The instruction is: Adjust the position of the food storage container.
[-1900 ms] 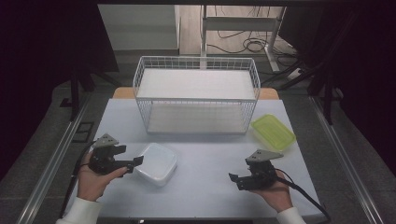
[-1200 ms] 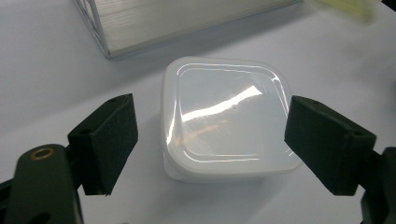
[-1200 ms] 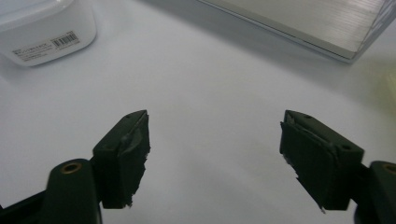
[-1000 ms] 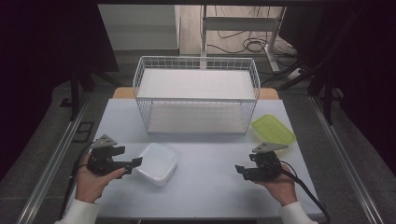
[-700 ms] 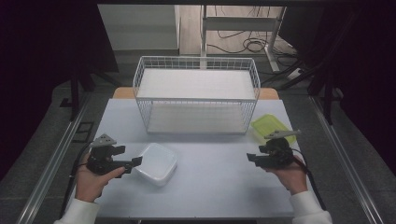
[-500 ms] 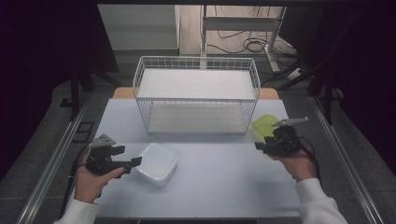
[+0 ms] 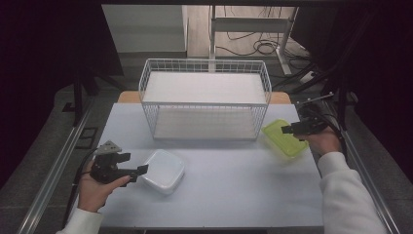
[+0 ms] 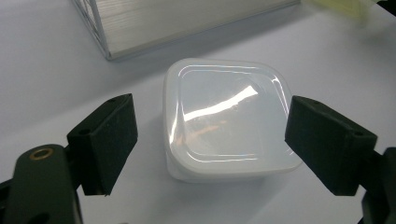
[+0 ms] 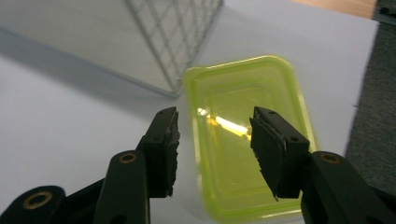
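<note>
White table, rectangular, carrying everything below; wooden strip visible along its far edge.

White wire basket with a pale liner, standing at the far middle of the table, beyond both tongs; one lower corner seen ahead and to the left in the left gripper view, another just past the left jaw in the right gripper view.

Yellow-green translucent container, rectangular with rounded corners, lying flat near the basket's right front corner, directly under and ahead of the right tongs. In the right gripper view, container framed between the two jaws, which stand apart above it; whether either jaw touches it cannot be told.

White lidded container, square with rounded corners, on the near left of the table, just ahead of the left tongs. In the left gripper view, container centred between jaws spread wide, one on each side, apart from both; bright glare across the lid.

Left tongs held low over the table in the left hand; right tongs held in the right hand, white sleeve trailing toward the near edge.
</note>
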Motion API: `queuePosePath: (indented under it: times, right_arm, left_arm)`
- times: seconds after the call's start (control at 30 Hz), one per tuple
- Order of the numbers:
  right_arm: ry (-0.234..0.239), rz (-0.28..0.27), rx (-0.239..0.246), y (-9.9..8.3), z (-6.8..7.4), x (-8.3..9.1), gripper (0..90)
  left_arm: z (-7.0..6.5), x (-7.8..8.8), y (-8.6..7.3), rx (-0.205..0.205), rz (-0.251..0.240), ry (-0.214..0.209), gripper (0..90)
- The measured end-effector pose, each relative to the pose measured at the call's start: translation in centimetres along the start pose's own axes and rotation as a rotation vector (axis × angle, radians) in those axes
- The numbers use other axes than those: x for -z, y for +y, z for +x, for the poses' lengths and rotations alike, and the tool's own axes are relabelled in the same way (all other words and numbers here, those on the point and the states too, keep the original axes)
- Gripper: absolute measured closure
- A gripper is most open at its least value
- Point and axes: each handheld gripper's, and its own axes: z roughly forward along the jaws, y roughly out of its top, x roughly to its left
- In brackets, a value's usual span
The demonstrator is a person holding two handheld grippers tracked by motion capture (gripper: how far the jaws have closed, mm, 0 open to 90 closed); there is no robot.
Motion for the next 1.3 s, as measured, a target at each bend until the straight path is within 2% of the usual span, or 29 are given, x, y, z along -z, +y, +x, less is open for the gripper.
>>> queuePosePath:
  times: [0.07, 0.1, 0.13, 0.2, 0.27, 0.43, 0.57, 0.7, 0.83, 0.9, 0.93, 0.97, 1.17, 1.27, 1.3]
  right_arm:
    - [-0.013, -0.003, -0.019, 0.1, -1.5, 0.2, 49.8]
    - [-0.013, -0.003, -0.019, 0.1, -1.5, 0.2, 49.8]
    - [-0.021, -0.002, -0.030, 0.1, -2.2, 0.2, 49.7]
    - [-0.023, -0.004, -0.035, 0.1, -2.4, 0.1, 49.7]
    - [-0.020, -0.002, -0.054, 0.2, -3.3, -0.2, 49.7]
    - [-0.031, 0.021, -0.041, 0.4, -4.1, -0.9, 50.4]
    - [-0.041, 0.045, -0.035, 0.7, -4.9, -1.7, 54.4]
    - [-0.038, 0.063, -0.055, 0.7, -5.7, -2.8, 57.7]
    - [-0.051, 0.086, -0.048, 0.6, -6.1, -4.0, 62.2]
    - [-0.066, 0.102, -0.038, 0.6, -6.4, -4.6, 68.7]
    - [-0.066, 0.102, -0.038, 0.6, -6.4, -4.6, 68.7]
    - [-0.077, 0.105, -0.037, 0.7, -6.7, -5.0, 74.2]
    - [-0.084, 0.126, -0.019, 1.1, -7.5, -6.1, 87.3]
    - [-0.088, 0.135, -0.018, 1.3, -8.0, -6.5, 88.7]
    - [-0.091, 0.133, -0.025, 1.3, -8.1, -6.7, 88.8]
  left_arm:
    - [0.0, -0.1, 0.0, 0.000, 0.001, 0.002, 16.6]
    - [0.0, -0.1, 0.0, 0.001, 0.001, 0.002, 16.6]
    - [0.0, -0.2, 0.1, 0.001, 0.004, 0.003, 16.3]
    - [0.0, -0.3, 0.1, 0.002, 0.006, 0.005, 16.2]
    - [0.1, -0.2, 0.1, 0.008, 0.002, 0.006, 16.2]
    - [0.2, -0.1, 0.1, 0.007, 0.002, 0.010, 16.1]
    - [0.0, -0.2, 0.1, 0.008, 0.005, 0.007, 15.9]
    - [0.0, -0.3, 0.0, 0.005, 0.008, 0.009, 15.4]
    - [0.0, -0.1, 0.0, 0.007, 0.006, 0.014, 15.1]
    - [0.1, -0.1, 0.1, 0.009, 0.003, 0.015, 15.1]
    - [0.1, -0.1, 0.1, 0.009, 0.003, 0.015, 15.1]
    - [0.1, -0.1, 0.1, 0.008, 0.004, 0.016, 15.1]
    - [0.2, -0.2, 0.0, 0.007, 0.009, 0.022, 15.1]
    - [0.2, -0.3, 0.0, 0.004, 0.015, 0.025, 15.1]
    - [0.4, -0.4, -0.1, 0.020, 0.010, 0.017, 15.0]
